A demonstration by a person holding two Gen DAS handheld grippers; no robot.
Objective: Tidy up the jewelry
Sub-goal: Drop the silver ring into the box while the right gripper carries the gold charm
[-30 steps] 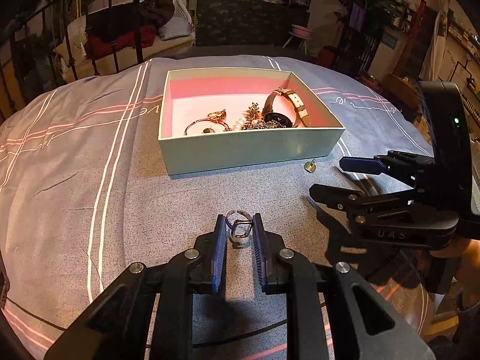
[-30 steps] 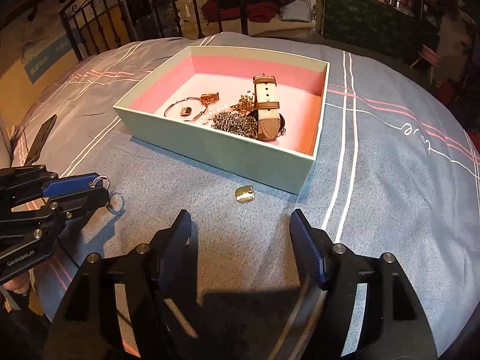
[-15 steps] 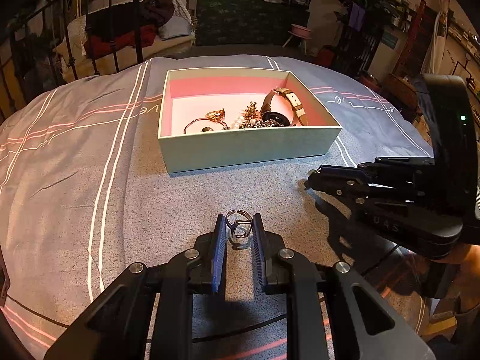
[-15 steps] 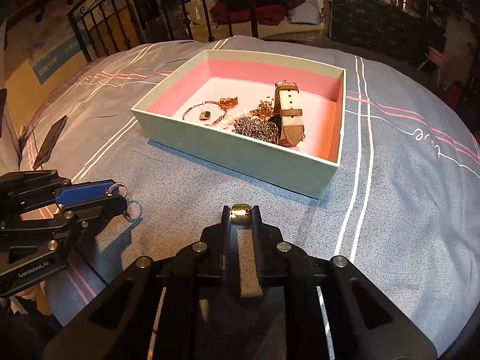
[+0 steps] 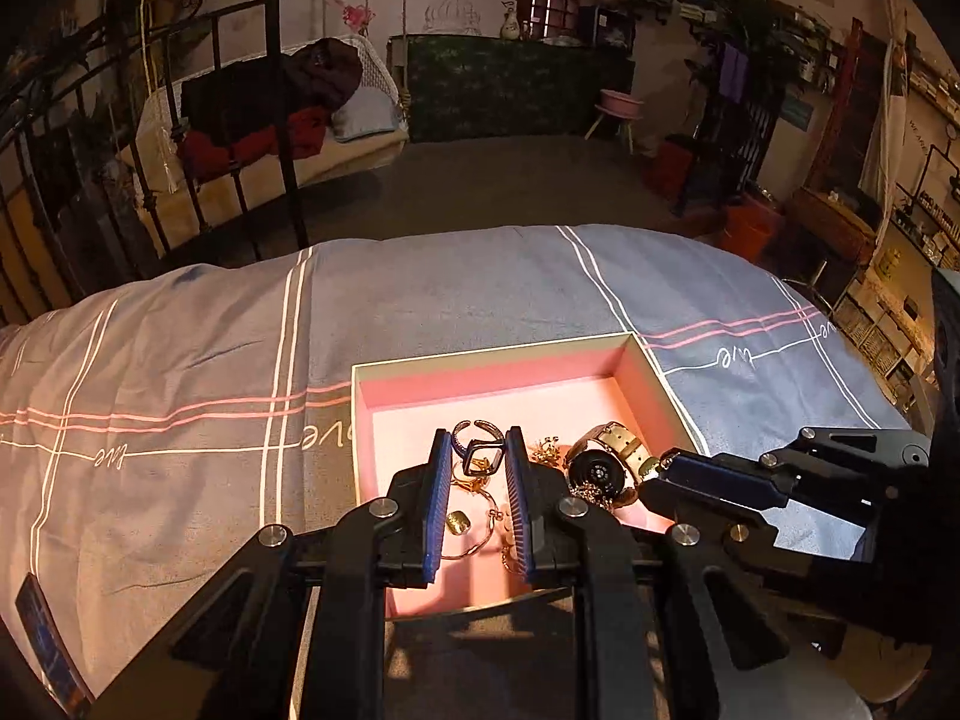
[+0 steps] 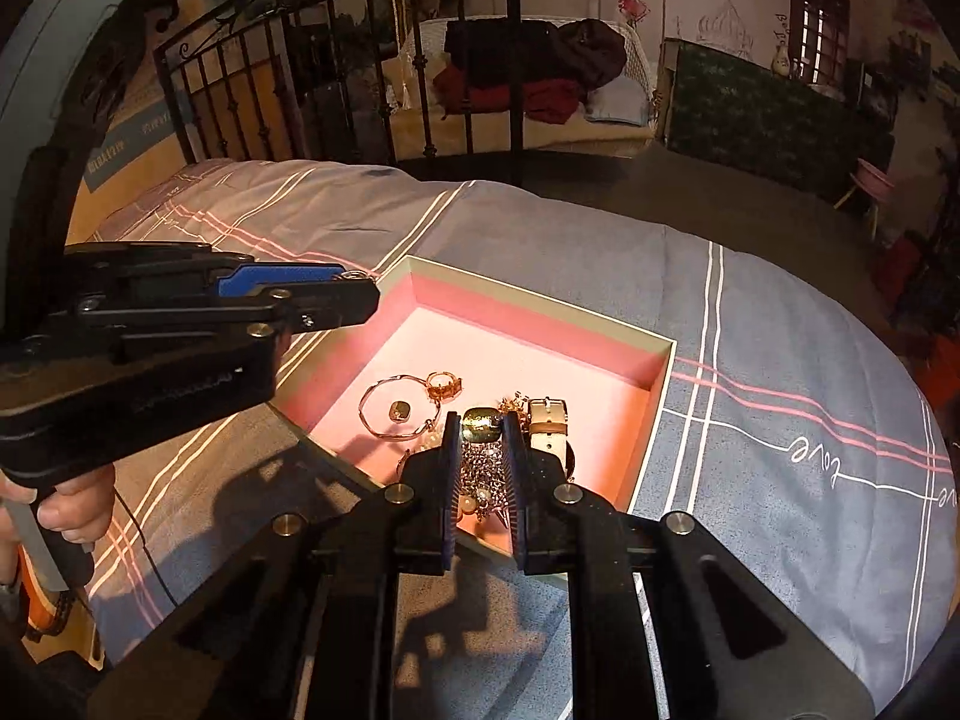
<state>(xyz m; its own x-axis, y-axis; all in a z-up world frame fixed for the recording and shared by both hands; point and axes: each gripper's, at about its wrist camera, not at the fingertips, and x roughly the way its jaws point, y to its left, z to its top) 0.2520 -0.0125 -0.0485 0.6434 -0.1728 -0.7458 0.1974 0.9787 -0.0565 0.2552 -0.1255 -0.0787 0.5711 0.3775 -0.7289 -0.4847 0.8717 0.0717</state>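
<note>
Both tongs poised over the open box [image 5: 651, 372] on the bed. The left tongs [image 5: 478, 459] are clamped on a silver open-band ring [image 5: 478, 455]; the right tongs [image 6: 482, 427], whose jaws have just closed, grip a small gold pendant [image 6: 482, 425]. Likely faults: the thin ring may twist free and drop outside the box, or snag the bracelet [image 6: 393, 408] and chain [image 6: 483, 468] below on release. The ring stands upright, its band's gap uppermost; the pendant's long axis spans the jaws.
</note>
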